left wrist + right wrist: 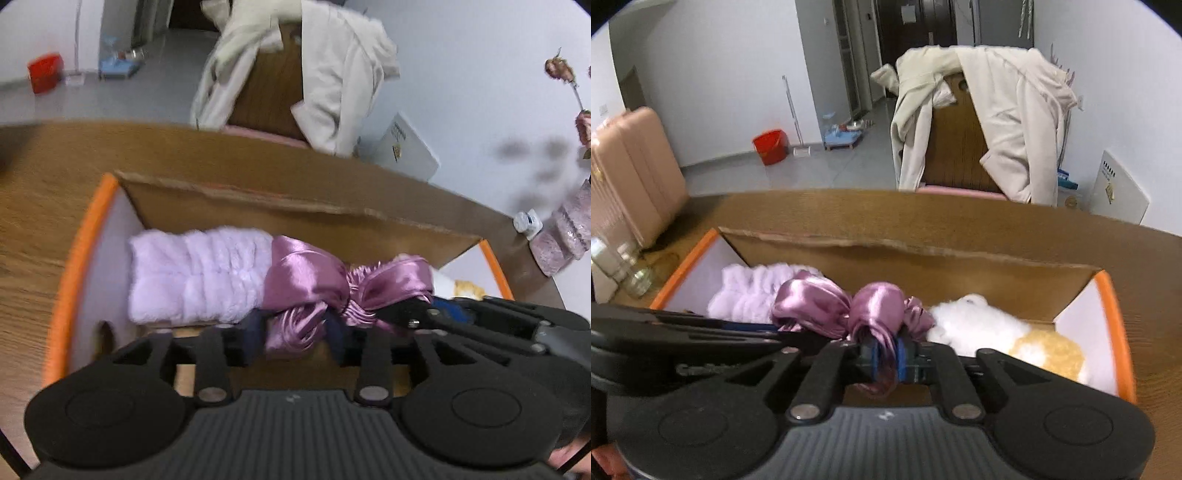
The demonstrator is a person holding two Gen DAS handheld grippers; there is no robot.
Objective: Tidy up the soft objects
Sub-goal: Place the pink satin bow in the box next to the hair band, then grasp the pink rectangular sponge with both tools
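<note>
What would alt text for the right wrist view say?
Black tongs hold purple satin fabric over an orange-edged cardboard box on a wooden table. Inside lie a lilac fluffy item and a white-and-tan plush.

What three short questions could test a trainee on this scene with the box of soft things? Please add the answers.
1. True or false: the box stands on the floor.
2. Which thing lies in the box between the fluffy lilac cloth and the plush toy?
A. satin cloth
B. glass bottle
C. book
3. What hangs over the chair behind the table?

Key:
1. False. It stands on the table.
2. A.
3. A pale jacket.
</note>
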